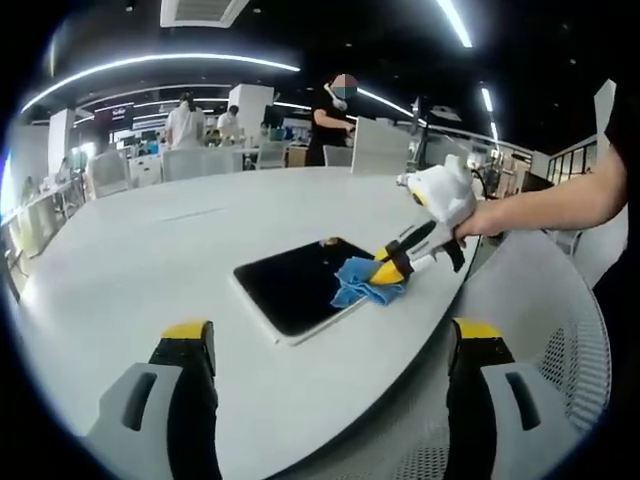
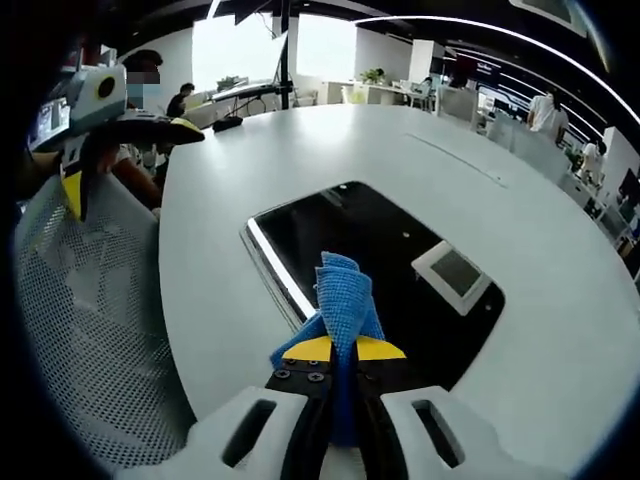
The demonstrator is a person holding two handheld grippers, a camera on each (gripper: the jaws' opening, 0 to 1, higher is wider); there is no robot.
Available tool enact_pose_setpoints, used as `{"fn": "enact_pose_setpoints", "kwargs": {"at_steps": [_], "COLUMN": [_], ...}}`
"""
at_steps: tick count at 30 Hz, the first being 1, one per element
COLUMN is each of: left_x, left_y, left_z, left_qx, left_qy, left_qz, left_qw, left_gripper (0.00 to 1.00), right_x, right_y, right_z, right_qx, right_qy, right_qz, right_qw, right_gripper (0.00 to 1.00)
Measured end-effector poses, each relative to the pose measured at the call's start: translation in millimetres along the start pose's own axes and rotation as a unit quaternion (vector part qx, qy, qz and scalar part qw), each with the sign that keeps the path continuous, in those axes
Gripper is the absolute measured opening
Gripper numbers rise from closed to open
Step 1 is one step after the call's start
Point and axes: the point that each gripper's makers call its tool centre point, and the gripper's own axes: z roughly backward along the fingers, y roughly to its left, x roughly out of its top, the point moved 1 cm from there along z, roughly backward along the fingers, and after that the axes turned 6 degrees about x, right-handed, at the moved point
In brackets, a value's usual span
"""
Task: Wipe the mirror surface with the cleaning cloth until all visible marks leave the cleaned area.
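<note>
A dark rectangular mirror [image 1: 295, 283] lies flat on the white table [image 1: 180, 250]. In the left gripper view my right gripper [image 1: 392, 266] reaches in from the right, held by a hand, shut on a blue cleaning cloth [image 1: 362, 283] that rests on the mirror's right corner. My left gripper [image 1: 330, 350] is open, hovering above the table's near edge, well short of the mirror. In the right gripper view the cloth [image 2: 342, 295] is pinched between my right gripper's [image 2: 343, 350] yellow tips, lying on the mirror [image 2: 400, 260] near its edge. My left gripper [image 2: 110, 130] shows at upper left, held above a chair.
Grey mesh chairs stand at the table's edge [image 1: 560, 340] [image 2: 90, 320]. People [image 1: 330, 115] work at desks in the office behind the table. The table around the mirror is bare white surface [image 2: 560, 300].
</note>
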Motion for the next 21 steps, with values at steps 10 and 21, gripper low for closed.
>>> {"fn": "enact_pose_setpoints", "kwargs": {"at_steps": [10,21], "left_x": [-0.3,-0.1], "left_y": [0.3,-0.3], "left_z": [0.1,0.3], "left_qx": [0.001,-0.005], "left_qy": [0.0,-0.001], "left_qz": [0.003,0.005], "left_qw": [1.0,1.0], "left_gripper": [0.97,0.95], "right_x": [-0.5,-1.0], "right_y": [0.7,-2.4], "right_z": [0.2,1.7], "right_qx": [0.002,0.014], "right_qy": [-0.004,-0.011], "right_qz": [0.012,-0.011], "right_qw": [0.9999,0.9998], "right_gripper": [0.0,0.0]}}
